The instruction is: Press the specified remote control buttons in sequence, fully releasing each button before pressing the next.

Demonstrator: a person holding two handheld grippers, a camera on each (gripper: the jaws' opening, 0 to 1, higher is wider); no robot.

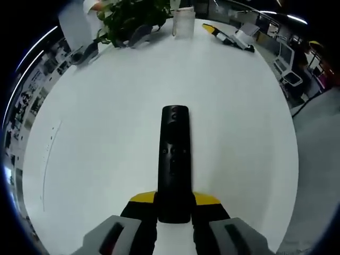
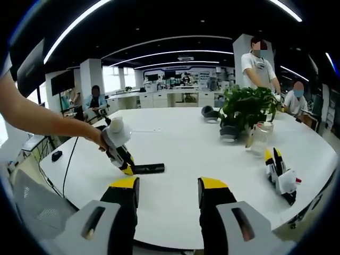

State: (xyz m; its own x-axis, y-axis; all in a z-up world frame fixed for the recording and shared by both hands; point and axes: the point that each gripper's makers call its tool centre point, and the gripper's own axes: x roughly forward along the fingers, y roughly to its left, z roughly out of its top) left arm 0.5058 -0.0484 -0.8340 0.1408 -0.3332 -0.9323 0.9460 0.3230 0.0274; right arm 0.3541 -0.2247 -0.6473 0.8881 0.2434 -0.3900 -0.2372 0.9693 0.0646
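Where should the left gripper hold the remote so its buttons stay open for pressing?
Keep the hold it has: the left gripper clamps the remote across its narrow near end, coming from behind along its length. The slim bar lies flat on the table, buttons up and uncovered ahead.

A slim black remote control (image 1: 173, 159) lies on the round white table (image 1: 106, 133), its near end between the left gripper (image 1: 174, 210) jaws. At 12 o'clock stand a leafy potted plant (image 1: 130, 18) and clear plastic jar (image 1: 183, 24); a spare yellow-tipped gripper (image 1: 228, 36) lies at 1 o'clock.
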